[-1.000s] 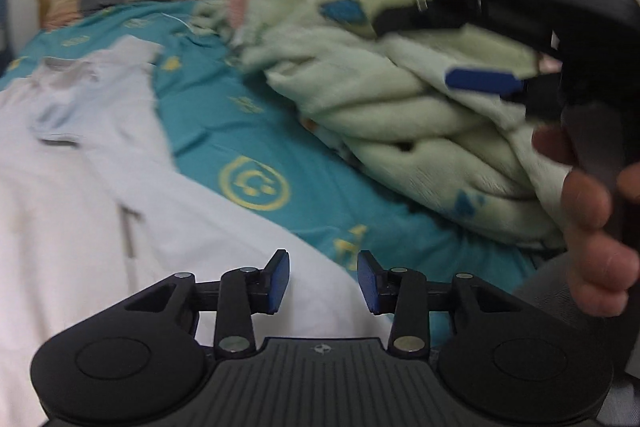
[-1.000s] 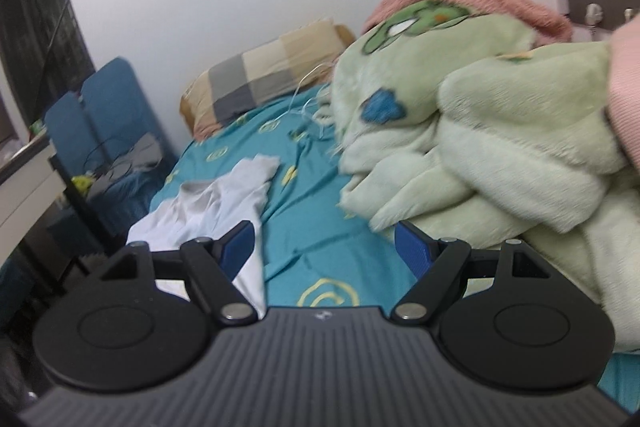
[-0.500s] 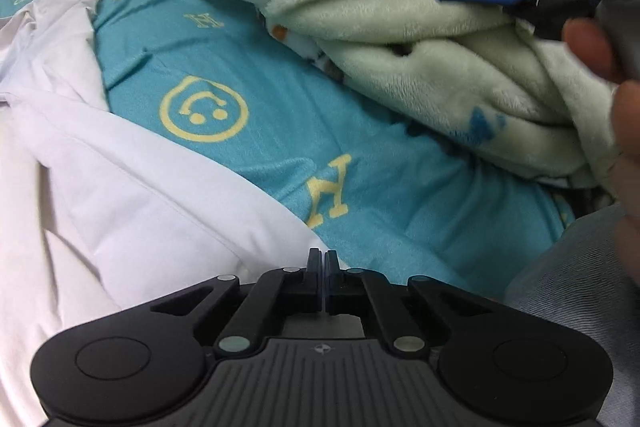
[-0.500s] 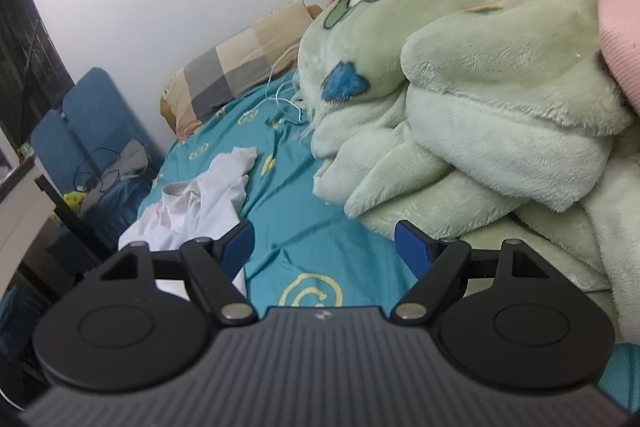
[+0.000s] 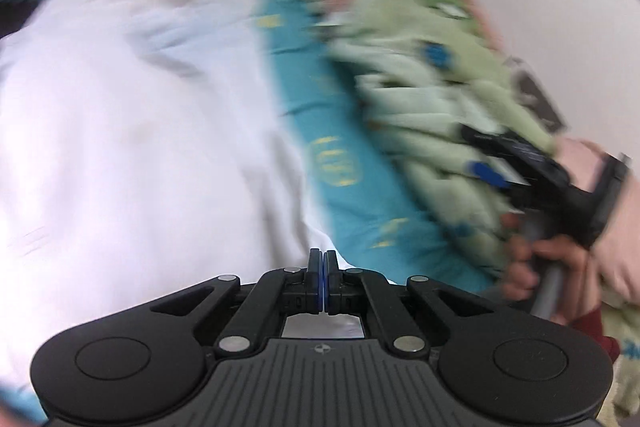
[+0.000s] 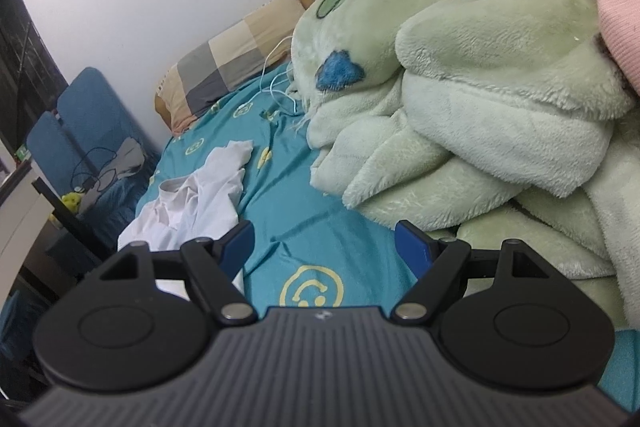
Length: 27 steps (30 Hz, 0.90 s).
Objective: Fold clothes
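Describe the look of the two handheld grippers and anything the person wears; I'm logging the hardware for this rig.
Both grippers, left and right, have black ribbed bodies, two round discs, silver pivot pins, black linkage arms and blue finger pads. The left wrist view shows the right gripper's grey handle and a pink sleeve on that arm.

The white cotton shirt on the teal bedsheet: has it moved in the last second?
Yes. The white cotton shirt has bunched up and pulled away from the checked pillow, toward the shut left gripper.
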Tool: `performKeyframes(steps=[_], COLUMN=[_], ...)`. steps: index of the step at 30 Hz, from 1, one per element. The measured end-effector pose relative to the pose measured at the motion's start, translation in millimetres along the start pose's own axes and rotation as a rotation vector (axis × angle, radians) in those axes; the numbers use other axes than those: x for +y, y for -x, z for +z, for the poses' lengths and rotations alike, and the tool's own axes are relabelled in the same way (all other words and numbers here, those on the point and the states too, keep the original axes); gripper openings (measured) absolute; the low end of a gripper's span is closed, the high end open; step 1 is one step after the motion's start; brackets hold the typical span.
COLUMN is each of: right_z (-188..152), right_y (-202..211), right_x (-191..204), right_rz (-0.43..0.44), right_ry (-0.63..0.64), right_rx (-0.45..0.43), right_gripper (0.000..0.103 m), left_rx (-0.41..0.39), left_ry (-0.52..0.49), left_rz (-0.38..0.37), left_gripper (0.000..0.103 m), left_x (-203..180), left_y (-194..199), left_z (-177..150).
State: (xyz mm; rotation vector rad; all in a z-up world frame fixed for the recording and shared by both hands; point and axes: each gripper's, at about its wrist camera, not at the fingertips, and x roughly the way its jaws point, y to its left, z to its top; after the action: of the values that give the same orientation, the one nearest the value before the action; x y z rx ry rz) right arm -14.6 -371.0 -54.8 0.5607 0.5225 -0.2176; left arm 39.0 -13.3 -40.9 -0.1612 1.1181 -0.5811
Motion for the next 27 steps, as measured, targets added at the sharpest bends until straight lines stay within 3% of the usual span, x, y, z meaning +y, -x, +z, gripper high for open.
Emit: performKeyframes(steps=[2,4,9,11,15,17,21,24,27], right_z=[-1.3,-3.3,-18.2,-30.1,-55.3,-74.1,-98.2,-114.4,-129.5], right_y=[-2.3,-5.8,-17.2,-24.7,-39.6,-47.2,-58.4,-66.3,-67.6], right_x=[2.9,7.0,27.5,38.1,60.0,75.1,93.8,106.3,123.3], right_rz=[0.006,0.017,0.097,0.163,0.285,0.299,0.259,0.219,0.189], right_ry=[0.007,0.017,0.087,0.101,0.133,0.168,0.249,0.31,0.412], right_rx=[0.016,0.044,0.163,0.25,0.428,0.538,0.669,0.756,0.81], right_gripper=[0.079,0.079,0.079,0.079,0.078,0.078,0.078,0.078,0.08], left_rx=[0.033,0.065,0.026,-0.016,-0.117,-0.18,-0.236,-0.248,-0.277], left_ry=[0.048,0.094,0.167,0.19,0.225,0.183,0.076,0.132,0.212], left_rz=[0.136,0.189,0.151,0.141,0.121,0.131,0.216,0.217,0.17], left_gripper=[0.0,0.0,0.001,0.013,0.023,0.035,0.039,0.039,0.039], left_x=[24.4,42.5,54.1,51.7,44.8,43.1,48.9,72.0,93.4], left_y=[0.5,-1.5,0.6,-5.3,-19.6,-23.9,-28.8,-24.7,-15.6], left_z=[-0.4,-2.8,0.4,10.9,34.5,41.5,41.4,40.9,42.7])
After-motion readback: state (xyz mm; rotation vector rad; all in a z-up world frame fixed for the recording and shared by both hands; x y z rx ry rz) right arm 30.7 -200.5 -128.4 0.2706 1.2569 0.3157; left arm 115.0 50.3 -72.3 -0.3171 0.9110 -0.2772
